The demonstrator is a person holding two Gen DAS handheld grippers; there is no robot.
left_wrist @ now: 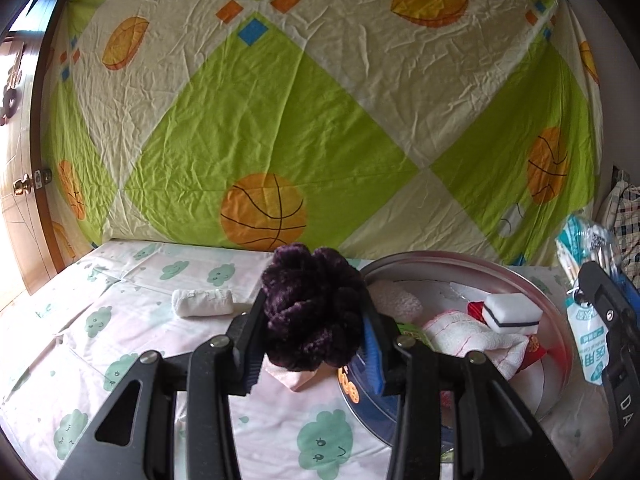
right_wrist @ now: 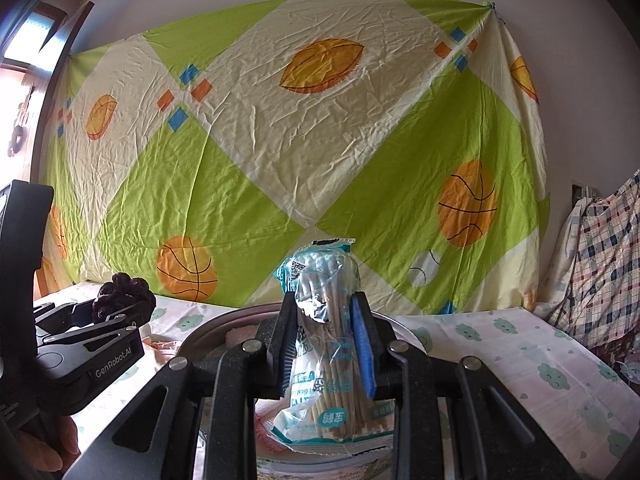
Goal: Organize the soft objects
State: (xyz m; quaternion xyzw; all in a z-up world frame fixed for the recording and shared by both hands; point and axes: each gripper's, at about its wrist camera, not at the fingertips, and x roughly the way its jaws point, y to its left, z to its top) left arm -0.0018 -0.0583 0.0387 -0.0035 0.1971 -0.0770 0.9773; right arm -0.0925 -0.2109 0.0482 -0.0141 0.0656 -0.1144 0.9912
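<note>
Left wrist view: the left gripper (left_wrist: 316, 320) is clamped on a dark purple yarn ball (left_wrist: 314, 308), held above the cloud-print sheet (left_wrist: 120, 320) beside the round metal tin (left_wrist: 560, 304). The tin holds a white sponge (left_wrist: 512, 312) and a folded towel (left_wrist: 472, 332). A white roll (left_wrist: 202, 302) lies on the sheet.

Right wrist view: the right gripper (right_wrist: 326, 344) pinches a cotton swab packet (right_wrist: 326, 304) upright over the tin (right_wrist: 208, 330).

the left gripper (left_wrist: 316, 328) points slightly downward, its jaws partly closed and pressing a dark purple scrunchie (left_wrist: 312, 312) from both sides. the right gripper (right_wrist: 326, 344) sits nearly level — jaws narrowed on an upright pack of cotton swabs (right_wrist: 328, 336). the left gripper lies off the right one's left side.
</note>
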